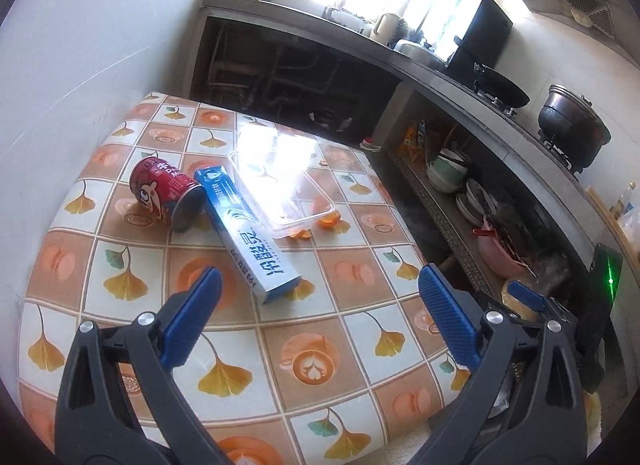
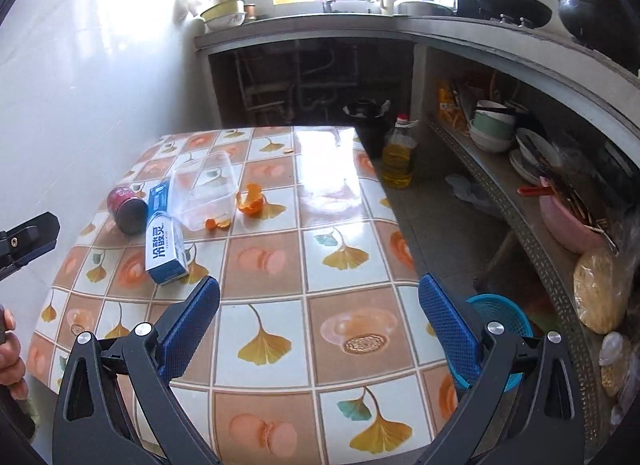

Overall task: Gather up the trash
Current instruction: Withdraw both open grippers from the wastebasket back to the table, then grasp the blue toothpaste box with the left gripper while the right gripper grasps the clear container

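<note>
On the tiled-pattern table (image 1: 224, 305) (image 2: 340, 297) lies a red can (image 1: 166, 193) (image 2: 127, 207) on its side. Beside it lies a blue and white toothpaste box (image 1: 248, 233) (image 2: 165, 237), then a clear plastic container (image 1: 282, 185) (image 2: 206, 189). Orange peel (image 2: 251, 203) (image 1: 330, 220) lies by the container, with smaller bits (image 2: 218, 224). My left gripper (image 1: 320, 297) is open and empty, just short of the box's near end. My right gripper (image 2: 320, 305) is open and empty over the table's near middle.
A blue basket (image 2: 502, 313) stands on the floor at the table's right. A yellow oil bottle (image 2: 398, 153) and a dark bin (image 2: 366, 113) stand on the floor beyond. A shelf of bowls and dishes (image 2: 504, 137) runs along the right under the counter. A white wall (image 1: 80, 65) borders the table's left.
</note>
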The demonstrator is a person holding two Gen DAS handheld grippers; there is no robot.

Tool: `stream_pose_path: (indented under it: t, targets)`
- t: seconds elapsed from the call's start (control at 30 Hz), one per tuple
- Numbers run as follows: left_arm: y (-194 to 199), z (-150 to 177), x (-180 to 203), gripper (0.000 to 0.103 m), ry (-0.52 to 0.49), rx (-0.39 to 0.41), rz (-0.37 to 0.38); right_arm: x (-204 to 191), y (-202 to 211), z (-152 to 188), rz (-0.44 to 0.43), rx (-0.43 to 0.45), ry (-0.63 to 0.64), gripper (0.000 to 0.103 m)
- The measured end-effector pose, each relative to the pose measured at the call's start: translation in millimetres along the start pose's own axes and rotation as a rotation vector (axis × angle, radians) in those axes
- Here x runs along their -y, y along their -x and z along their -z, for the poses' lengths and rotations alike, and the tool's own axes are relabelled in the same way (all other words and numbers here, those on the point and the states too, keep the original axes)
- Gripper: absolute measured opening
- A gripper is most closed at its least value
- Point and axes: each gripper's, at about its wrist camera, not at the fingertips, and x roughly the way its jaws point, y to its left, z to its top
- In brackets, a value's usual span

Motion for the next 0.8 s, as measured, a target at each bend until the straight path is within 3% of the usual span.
stream_pose_path:
  t: [0.27, 0.43, 0.57, 0.8]
  targets:
    - [-28.4, 0.0, -44.6, 0.095, 0.084, -0.051, 0.059, -14.4, -40.4, -24.7, -0.169, -0.094, -0.065, 0.097]
    - [-68.9, -9.1, -68.4, 0.095, 0.168, -0.113, 0.041, -26.0, -73.2, -52.7, -0.292, -0.123, -0.084, 0.096]
    - [-103.9, -17.6, -72.2, 0.095, 0.157, -0.152, 0.007, -38.2, -110.9, -83.9, -0.374, -0.161, -0.069, 0.087]
    - [-153.3, -24.6, -67.3, 0.094, 0.103, -0.223, -0.118, -63.5, -183.3, -123.0, -0.369, -0.253, -0.004, 0.061]
